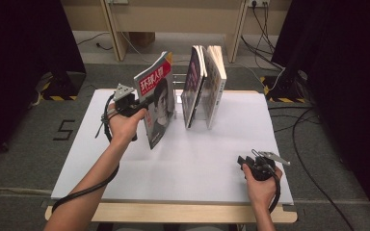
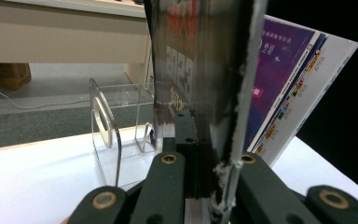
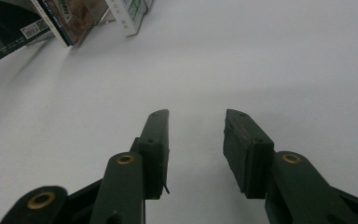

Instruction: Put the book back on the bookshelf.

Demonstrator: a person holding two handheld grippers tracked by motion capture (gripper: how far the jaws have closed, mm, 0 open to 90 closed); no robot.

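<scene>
The left claw (image 1: 142, 107) is clenched on the edge of a magazine (image 1: 156, 98), holding it upright and tilted over the white worktop (image 1: 197, 163), just left of a clear acrylic stand (image 2: 105, 119). The cover's red banner carries white Chinese characters reading 环球人物 above a dark portrait. Beyond the stand, more magazines (image 1: 203, 86) lean together, one with a purple cover. The right claw (image 3: 196, 140) hovers released over bare worktop, well apart from them.

Red-titled magazine (image 1: 155, 98) w/ face cover, upright, slightly tilted, left of clear rack
</scene>
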